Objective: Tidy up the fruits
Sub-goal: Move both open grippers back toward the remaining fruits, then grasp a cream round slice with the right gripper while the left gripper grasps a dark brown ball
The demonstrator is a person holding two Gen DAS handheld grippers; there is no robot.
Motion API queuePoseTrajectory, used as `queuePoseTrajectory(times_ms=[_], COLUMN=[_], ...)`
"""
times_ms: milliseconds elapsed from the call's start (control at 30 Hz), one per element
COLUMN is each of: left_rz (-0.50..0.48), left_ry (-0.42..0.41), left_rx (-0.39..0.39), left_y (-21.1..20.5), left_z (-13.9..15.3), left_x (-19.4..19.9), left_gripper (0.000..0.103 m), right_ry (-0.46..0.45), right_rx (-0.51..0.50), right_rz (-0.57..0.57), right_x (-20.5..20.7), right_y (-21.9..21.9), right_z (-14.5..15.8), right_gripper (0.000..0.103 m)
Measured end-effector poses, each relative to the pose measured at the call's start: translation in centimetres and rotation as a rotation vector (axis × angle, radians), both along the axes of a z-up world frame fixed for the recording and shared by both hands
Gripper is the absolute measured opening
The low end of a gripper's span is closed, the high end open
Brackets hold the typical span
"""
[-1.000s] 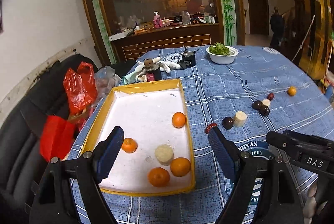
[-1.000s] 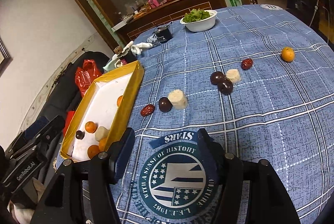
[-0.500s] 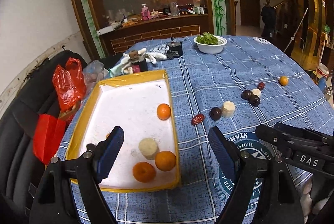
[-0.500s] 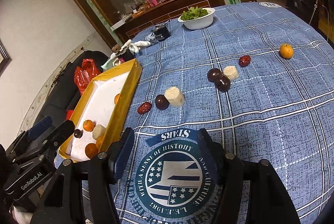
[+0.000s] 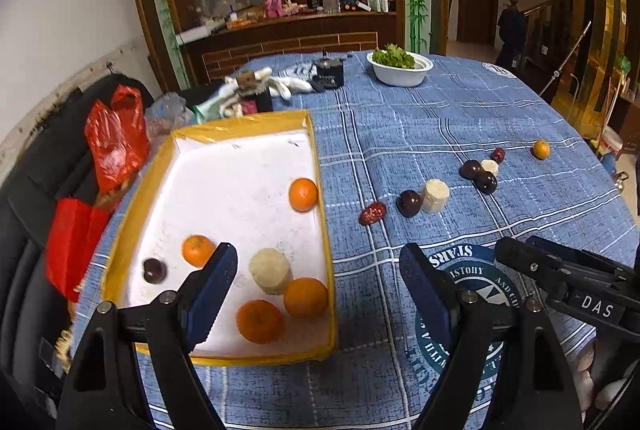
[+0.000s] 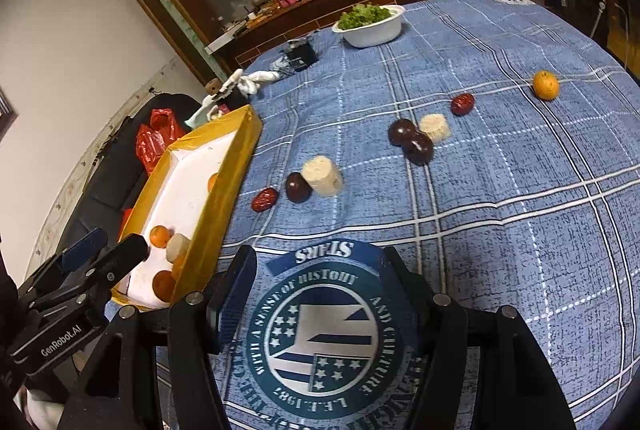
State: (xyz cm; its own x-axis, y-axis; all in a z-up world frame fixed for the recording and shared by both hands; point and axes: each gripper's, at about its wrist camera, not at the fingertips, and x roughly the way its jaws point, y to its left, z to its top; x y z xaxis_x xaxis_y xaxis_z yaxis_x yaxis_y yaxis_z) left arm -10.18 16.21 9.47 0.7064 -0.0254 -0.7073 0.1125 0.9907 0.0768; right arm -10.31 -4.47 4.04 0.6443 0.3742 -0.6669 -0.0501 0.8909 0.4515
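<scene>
A yellow-rimmed white tray [image 5: 316, 157] [image 6: 236, 153] holds several oranges [image 5: 303, 193], a pale cylinder piece [image 5: 270, 270] and a dark plum [image 5: 154, 270]. On the blue cloth lie a red date [image 5: 372, 213] [image 6: 264, 199], a dark plum [image 5: 409, 203] [image 6: 298, 186], a pale piece [image 5: 435, 195] [image 6: 322, 175], two more plums [image 6: 412, 141], another pale piece [image 6: 435, 127], a second date [image 6: 462, 104] and an orange [image 5: 541, 149] [image 6: 545, 84]. My left gripper [image 5: 318, 286] is open and empty over the tray's near right corner. My right gripper [image 6: 320, 294] is open and empty above the cloth's round emblem.
A white bowl of greens [image 5: 399, 67] [image 6: 370, 23] stands at the far side. A black box [image 5: 329, 75], white gloves [image 5: 280, 85] and small items lie behind the tray. Red plastic bags [image 5: 116, 137] sit on a black chair at left.
My left gripper has pulled back and shifted right, and the dark plum in the tray now shows past its left finger. My right gripper has drawn slightly closer to the loose fruit.
</scene>
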Motion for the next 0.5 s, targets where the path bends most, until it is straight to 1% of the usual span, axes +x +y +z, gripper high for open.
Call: queuePoseTrajectory(times_ms=[100,200,300,433,500], left_rz=[-0.006,-0.017,-0.037,-0.064,-0.08], left_ry=[0.023,0.027,0.028,0.045,0.055], left_rx=[-0.019,-0.024,-0.031,-0.054,-0.065], left_y=[0.1,0.1,0.2,0.4,0.4], left_z=[-0.7,-1.1,-1.4,-1.7,-1.9], left_x=[0.6,1.1,1.6,2.4,2.9], left_gripper=[0.082,0.082,0.082,0.082,0.082], right_ry=[0.011,0.014,0.014,0.005,0.012], right_rx=[-0.001,-0.01,-0.046,-0.12,-0.103], right_rz=[-0.022,-0.033,0.006,0.06,0.088], right_x=[0.3,1.0,2.7,6.0,7.6], right_y=[-0.8,-1.3,-0.8,0.7,1.2], right_z=[-0.4,-0.4,-0.3,-0.4,-0.7], right_gripper=[0.068,0.068,0.068,0.068,0.068])
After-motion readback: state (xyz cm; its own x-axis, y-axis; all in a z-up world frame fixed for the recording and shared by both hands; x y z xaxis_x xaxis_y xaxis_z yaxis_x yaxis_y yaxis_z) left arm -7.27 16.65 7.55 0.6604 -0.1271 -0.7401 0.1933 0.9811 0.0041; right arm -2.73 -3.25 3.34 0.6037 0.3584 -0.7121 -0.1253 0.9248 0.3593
